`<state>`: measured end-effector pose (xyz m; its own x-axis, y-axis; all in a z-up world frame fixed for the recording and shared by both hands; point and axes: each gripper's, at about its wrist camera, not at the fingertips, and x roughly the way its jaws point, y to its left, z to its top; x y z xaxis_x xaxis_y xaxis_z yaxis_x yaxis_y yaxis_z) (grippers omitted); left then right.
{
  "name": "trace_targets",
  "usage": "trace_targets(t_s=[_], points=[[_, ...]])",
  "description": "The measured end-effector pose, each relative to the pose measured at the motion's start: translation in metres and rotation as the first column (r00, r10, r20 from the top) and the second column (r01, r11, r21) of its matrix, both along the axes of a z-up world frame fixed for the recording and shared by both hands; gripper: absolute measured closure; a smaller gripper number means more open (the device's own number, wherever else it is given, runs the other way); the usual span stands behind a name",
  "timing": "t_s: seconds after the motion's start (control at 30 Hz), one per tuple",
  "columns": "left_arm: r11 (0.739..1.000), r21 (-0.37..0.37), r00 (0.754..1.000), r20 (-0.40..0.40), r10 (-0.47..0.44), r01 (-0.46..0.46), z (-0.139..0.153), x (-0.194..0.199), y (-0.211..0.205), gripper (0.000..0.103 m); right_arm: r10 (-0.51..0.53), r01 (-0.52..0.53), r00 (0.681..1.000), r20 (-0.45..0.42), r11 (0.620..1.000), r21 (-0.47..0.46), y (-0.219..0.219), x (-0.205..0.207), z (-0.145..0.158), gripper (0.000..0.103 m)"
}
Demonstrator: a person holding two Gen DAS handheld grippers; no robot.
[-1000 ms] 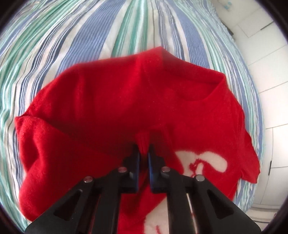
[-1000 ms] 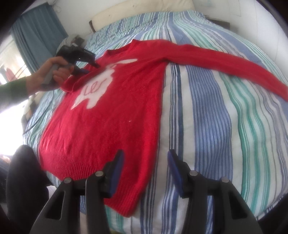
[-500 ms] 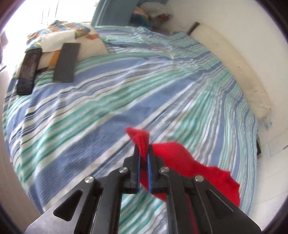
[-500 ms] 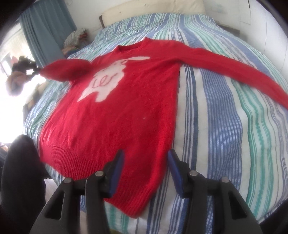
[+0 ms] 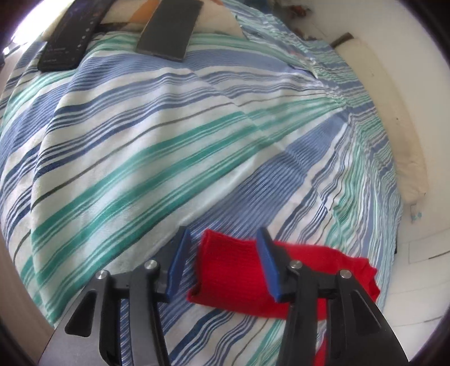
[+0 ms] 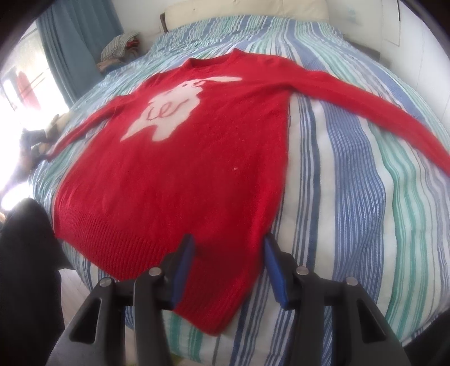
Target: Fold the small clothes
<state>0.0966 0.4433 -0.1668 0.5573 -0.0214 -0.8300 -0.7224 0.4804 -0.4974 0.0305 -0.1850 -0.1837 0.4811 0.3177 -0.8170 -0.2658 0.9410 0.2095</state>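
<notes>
Now left claw [image 5: 222, 261] open over cuff [image 5: 227, 270]; striped bedspread [image 5: 168, 140] beyond.

Red sweater [image 6: 174, 169]: right sleeve cut off at frame edge; left cuff lost in window glare, possibly near a hand.

I stand at a bed [image 6: 351, 174] covered with a sheet in blue, green and white stripes. Behind it is a white wall [image 6: 253, 8] and a cream headboard cushion [image 6: 247, 12]. On my left a blue curtain [image 6: 76, 45] hangs beside a very bright window [image 6: 25, 78]. Two dark flat devices [image 5: 168, 28] lie on a patterned pillow [image 5: 219, 19].
</notes>
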Motion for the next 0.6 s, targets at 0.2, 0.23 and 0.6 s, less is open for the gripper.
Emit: trace_targets(t_s=[0.2,0.23,0.6], points=[[0.985,0.032,0.986,-0.024,-0.168,0.168,-0.005,0.015,-0.023,0.087,-0.003,0.003,1.000,0.000,1.000,-0.010,0.001,0.000,0.000,0.054],[0.978,0.057,0.978,-0.068,-0.198,0.202,-0.007,0.018,-0.028,0.102,-0.003,0.003,1.000,0.001,1.000,-0.010,0.000,0.000,-0.001,0.054],[0.915,0.370,0.949,-0.314,-0.038,0.159,-0.002,0.015,-0.016,0.102,-0.002,0.002,1.000,0.005,0.999,-0.040,0.001,0.001,-0.003,0.054]])
